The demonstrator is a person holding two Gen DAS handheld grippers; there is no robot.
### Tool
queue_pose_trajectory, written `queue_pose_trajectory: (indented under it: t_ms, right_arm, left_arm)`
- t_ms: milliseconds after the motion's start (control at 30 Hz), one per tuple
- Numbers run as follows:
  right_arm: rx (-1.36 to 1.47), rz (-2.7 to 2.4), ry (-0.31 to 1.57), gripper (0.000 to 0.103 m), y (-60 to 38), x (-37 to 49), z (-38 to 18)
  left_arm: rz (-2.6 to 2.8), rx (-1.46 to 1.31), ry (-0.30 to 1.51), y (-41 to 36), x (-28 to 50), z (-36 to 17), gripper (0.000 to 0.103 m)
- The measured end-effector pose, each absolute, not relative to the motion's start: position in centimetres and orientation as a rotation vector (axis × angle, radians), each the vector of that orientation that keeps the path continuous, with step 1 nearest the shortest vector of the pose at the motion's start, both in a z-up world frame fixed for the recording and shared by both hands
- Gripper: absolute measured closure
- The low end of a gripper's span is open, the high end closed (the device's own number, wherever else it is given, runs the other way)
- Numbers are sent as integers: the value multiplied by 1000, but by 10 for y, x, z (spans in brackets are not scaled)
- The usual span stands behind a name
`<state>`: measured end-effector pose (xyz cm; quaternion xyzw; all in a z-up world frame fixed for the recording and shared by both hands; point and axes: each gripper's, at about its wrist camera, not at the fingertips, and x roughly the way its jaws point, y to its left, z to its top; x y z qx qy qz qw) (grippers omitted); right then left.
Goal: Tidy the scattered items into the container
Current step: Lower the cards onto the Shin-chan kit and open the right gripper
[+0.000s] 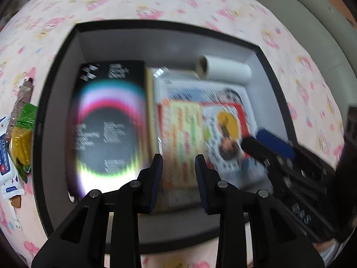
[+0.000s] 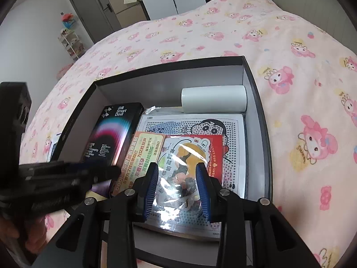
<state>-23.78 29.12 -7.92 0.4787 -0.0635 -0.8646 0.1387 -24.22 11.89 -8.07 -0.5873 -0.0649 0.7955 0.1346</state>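
Note:
A black open box (image 1: 55, 71) (image 2: 256, 84) lies on the pink bedspread. Inside are a black Smart Devil carton (image 1: 107, 116) (image 2: 111, 131), a white roll (image 1: 225, 69) (image 2: 214, 99), an orange card (image 1: 183, 138) (image 2: 145, 151), a red sticker pack (image 2: 191, 154) and a dotted cartoon sheet (image 2: 232, 129). My left gripper (image 1: 178, 167) hovers open and empty over the box. My right gripper (image 2: 177, 176) is open over the sticker pack, holding nothing; it also shows in the left wrist view (image 1: 267, 143).
Outside the box's left wall lie a green-yellow packet (image 1: 22, 138), a white-blue pouch (image 1: 6, 158) and a brown wrapped item (image 1: 22, 98). The pink cartoon bedspread (image 2: 290, 89) surrounds the box. Doors and shelves stand in the far room.

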Motion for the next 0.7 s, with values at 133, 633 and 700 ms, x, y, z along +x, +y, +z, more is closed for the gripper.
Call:
queue_pose_trajectory:
  t_ms: [133,633,700]
  right_arm:
    - [1395,-2499,-173,71,290,-239,-80]
    - [1386,-2490,-285,71,300,-245,-77]
    - [1381,-2495,-283,70,299,-245,-74]
  left_arm:
    - [2240,-1763,-105,127,-240,-88,73]
    - [2235,-1751,-81,152,-259,-99,84]
    - [2224,-1744,-129,147,-256,-96,84]
